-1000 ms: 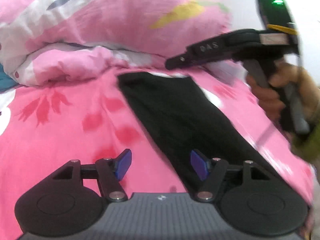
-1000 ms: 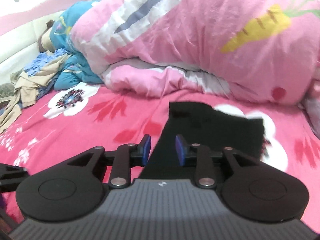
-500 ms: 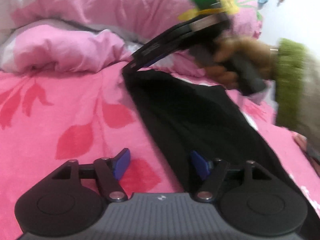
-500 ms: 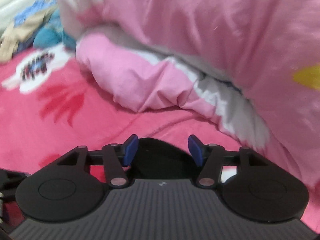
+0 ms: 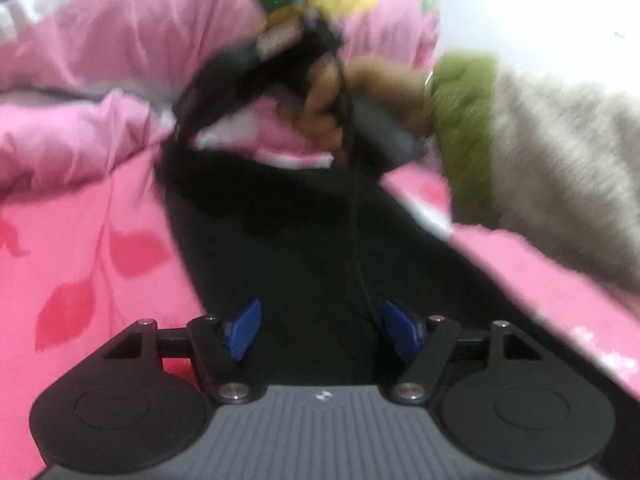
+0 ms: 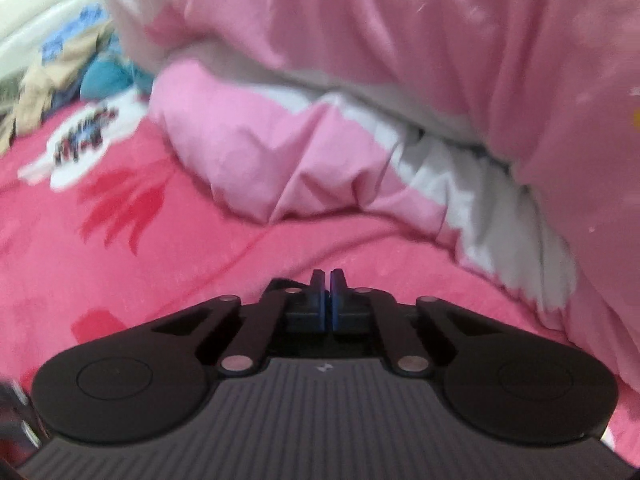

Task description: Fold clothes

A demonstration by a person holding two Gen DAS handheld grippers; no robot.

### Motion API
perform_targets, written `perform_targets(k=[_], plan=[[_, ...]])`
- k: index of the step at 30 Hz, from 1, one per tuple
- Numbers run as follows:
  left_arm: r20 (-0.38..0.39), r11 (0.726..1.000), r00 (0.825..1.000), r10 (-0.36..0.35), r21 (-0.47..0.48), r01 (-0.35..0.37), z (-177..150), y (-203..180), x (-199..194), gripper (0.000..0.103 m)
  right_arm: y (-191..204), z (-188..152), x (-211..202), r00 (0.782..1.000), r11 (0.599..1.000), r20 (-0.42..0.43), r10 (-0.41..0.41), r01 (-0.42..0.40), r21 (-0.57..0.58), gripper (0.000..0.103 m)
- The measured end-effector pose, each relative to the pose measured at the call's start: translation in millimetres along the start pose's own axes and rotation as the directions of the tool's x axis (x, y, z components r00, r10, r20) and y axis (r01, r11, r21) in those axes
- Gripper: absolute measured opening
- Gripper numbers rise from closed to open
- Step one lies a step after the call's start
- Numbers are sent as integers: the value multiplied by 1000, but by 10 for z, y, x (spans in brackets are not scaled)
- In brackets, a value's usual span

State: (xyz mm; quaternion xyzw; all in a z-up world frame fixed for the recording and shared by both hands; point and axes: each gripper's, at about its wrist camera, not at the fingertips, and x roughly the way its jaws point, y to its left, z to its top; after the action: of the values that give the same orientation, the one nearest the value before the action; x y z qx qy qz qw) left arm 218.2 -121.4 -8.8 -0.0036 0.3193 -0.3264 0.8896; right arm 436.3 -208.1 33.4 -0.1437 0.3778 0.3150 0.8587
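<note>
1. Black fabric, a long dark garment (image 5: 304,248), lies stretched along a bright pink bedsheet (image 5: 80,240) printed with red leaves and white flowers.
2. At the garment's far corner the right gripper (image 6: 325,294) has its two blue pads pressed together. From the left wrist view its tip sits right on that corner, which looks slightly raised, so it appears to be pinching the cloth; blur keeps this from being certain.
3. A person's hand (image 5: 340,104) holds that tool, with a green cuff and a pale fuzzy sleeve (image 5: 560,168) behind it.
4. The left gripper (image 5: 320,330) hovers over the near part of the garment, its blue pads spread wide, holding nothing.
5. The step in hand seems to be taking the far end for a fold. Next, I judge, that corner must be carried back over the garment towards the near end, while the left tool steadies or catches the cloth.
6. Behind, a rumpled pink and white quilt (image 6: 400,80) is heaped on the bed; farther off, a blurred pile of blue and tan clothes (image 6: 72,76) sits by a pale headboard.
</note>
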Motion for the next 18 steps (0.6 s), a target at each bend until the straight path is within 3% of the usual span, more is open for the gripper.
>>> perform_targets(k=[7, 13, 18], plan=[[11, 998, 999, -32, -53, 32, -11, 117, -32, 69, -101, -40, -42, 993, 997, 113, -43, 36, 68, 0], [19, 994, 998, -67, -90, 69, -54, 215, -133, 69, -169, -38, 181, 993, 992, 111, -47, 33, 120, 1], [23, 991, 997, -80, -106, 82, -58, 286, -129, 70, -351, -15, -201, 972, 977, 231, -47, -3, 212, 8]])
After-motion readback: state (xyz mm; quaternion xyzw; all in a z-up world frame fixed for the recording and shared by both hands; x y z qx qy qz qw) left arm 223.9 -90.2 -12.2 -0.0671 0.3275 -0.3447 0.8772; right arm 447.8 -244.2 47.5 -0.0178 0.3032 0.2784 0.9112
